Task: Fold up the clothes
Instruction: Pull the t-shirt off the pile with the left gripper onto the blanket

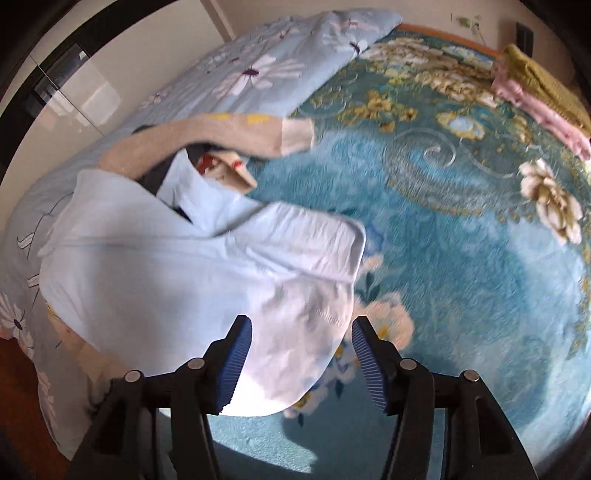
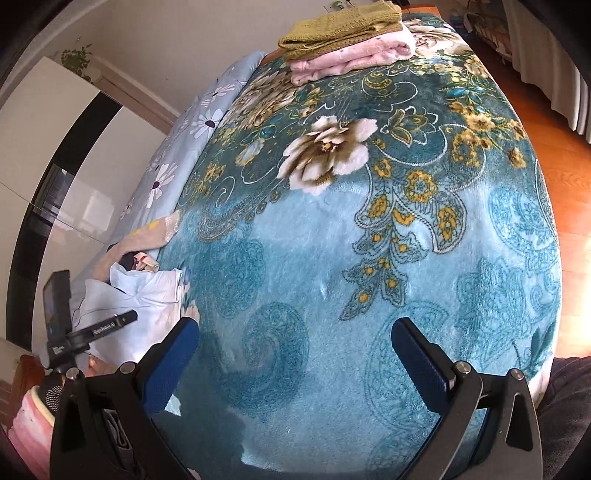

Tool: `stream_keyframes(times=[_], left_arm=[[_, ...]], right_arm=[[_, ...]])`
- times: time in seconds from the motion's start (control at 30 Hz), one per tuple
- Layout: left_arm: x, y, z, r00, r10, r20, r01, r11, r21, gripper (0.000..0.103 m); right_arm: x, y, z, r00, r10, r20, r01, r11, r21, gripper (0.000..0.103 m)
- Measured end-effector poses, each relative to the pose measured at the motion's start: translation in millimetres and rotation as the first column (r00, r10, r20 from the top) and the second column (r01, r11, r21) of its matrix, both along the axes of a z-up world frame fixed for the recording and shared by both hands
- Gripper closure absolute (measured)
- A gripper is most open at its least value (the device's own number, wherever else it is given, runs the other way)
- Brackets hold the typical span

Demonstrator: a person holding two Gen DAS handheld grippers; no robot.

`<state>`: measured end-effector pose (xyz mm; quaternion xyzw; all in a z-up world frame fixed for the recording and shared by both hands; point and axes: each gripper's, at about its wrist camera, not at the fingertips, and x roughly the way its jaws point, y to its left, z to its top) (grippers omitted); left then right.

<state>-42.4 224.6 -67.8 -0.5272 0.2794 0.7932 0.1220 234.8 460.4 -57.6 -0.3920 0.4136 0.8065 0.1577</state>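
Currently the work surface is a plush teal blanket (image 2: 314, 258) with a deep pile, printed with cream flowers, yellow blossoms and paisley scrolls. At its left edge lies a pale blue shirt (image 1: 177, 266) of smooth, lightly creased woven cloth, with its collar turned up (it rests on top of a loose heap of other garments). A beige knitted sleeve (image 1: 221, 136) with a ribbed cuff stretches out of the same heap onto the blanket.

Count: two grippers, two folded garments, one unfolded shirt. The left gripper (image 1: 301, 363) has its ribbed blue pads (image 1: 236, 363) spread apart, with the shirt's rounded hem lying between them; whether the pads touch the cloth cannot be determined. The right gripper (image 2: 295, 365) is likewise spread wide, with nothing but bare blanket between its fingers.

At the far end of the bed an olive knitted garment (image 2: 340, 29) sits folded on a folded pink fleece garment (image 2: 351, 59). A light blue quilt (image 1: 280, 62) with daisy print runs along the left side, bordering the shirt heap. Glossy white wardrobe doors (image 2: 55, 147) stand beyond it.
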Motion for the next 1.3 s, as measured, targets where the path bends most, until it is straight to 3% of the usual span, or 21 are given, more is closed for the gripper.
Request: stream_keyframes(times=[0.2, 0.4, 0.47, 0.6, 0.63, 0.67, 0.8, 0.9, 0.97, 1.03, 1.13, 1.3], left_arm=[[18.0, -8.8, -38.9, 0.997, -0.074, -0.021, 0.07, 0.984, -0.166, 0.042], [36.3, -16.3, -66.4, 0.987, -0.151, -0.055, 0.128, 0.945, -0.302, 0.041], [42.4, -18.8, -75.6, 0.982, -0.178, -0.063, 0.145, 0.927, -0.347, 0.05], [51.9, -25.6, -89.8, 0.973, -0.212, -0.094, 0.153, 0.891, -0.427, 0.09], [51.7, -29.1, -89.1, 0.972, -0.202, -0.118, 0.132, 0.889, -0.438, 0.097], [51.4, -32.6, -88.4, 0.971, -0.192, -0.142, 0.11, 0.887, -0.449, 0.097], [31.2, -35.6, -46.0, 0.959, -0.111, -0.261, 0.022, 0.946, -0.322, 0.098], [19.9, -19.5, 10.5, 0.945, -0.107, -0.309, 0.06, 0.985, -0.159, 0.098], [15.2, -8.0, 54.6, 0.942, -0.097, -0.32, 0.092, 0.995, -0.031, 0.098], [7.2, 1.3, 102.4, 0.941, -0.057, -0.333, 0.092, 0.992, 0.088, 0.098], [-9.8, 16.9, 151.7, 0.942, -0.027, -0.333, 0.11, 0.967, 0.231, 0.099], [10.5, 56.1, 209.9, 0.905, -0.147, -0.399, 0.281, 0.911, 0.302, 0.099]], right_arm=[[-5.8, 1.1, -10.4, 1.0, 0.004, 0.03, -0.003, 1.0, -0.024, 0.0], [-15.2, -2.4, -16.5, 0.998, 0.033, 0.055, -0.032, 0.999, -0.026, 0.0], [-16.9, -3.3, -17.9, 0.997, 0.041, 0.059, -0.04, 0.999, -0.028, 0.0], [-18.1, -3.8, -20.2, 0.997, 0.049, 0.062, -0.047, 0.998, -0.035, 0.0], [-18.0, -3.6, -20.4, 0.997, 0.049, 0.06, -0.046, 0.998, -0.037, 0.0], [-17.7, -3.2, -20.5, 0.997, 0.048, 0.058, -0.046, 0.998, -0.039, 0.0], [-16.3, -0.9, -21.2, 0.998, 0.039, 0.047, -0.036, 0.998, -0.054, 0.0], [-16.2, 0.0, -22.9, 0.998, 0.041, 0.049, -0.037, 0.997, -0.068, 0.0], [-14.8, 0.8, -22.5, 0.998, 0.041, 0.041, -0.038, 0.997, -0.073, 0.0], [-13.5, 1.6, -20.7, 0.999, 0.04, 0.028, -0.038, 0.996, -0.075, 0.0], [-10.4, 3.5, -17.6, 0.999, 0.036, 0.007, -0.036, 0.996, -0.078, 0.0], [-3.4, 11.5, -18.3, 1.0, 0.013, -0.019, -0.015, 0.994, -0.109, 0.0]])
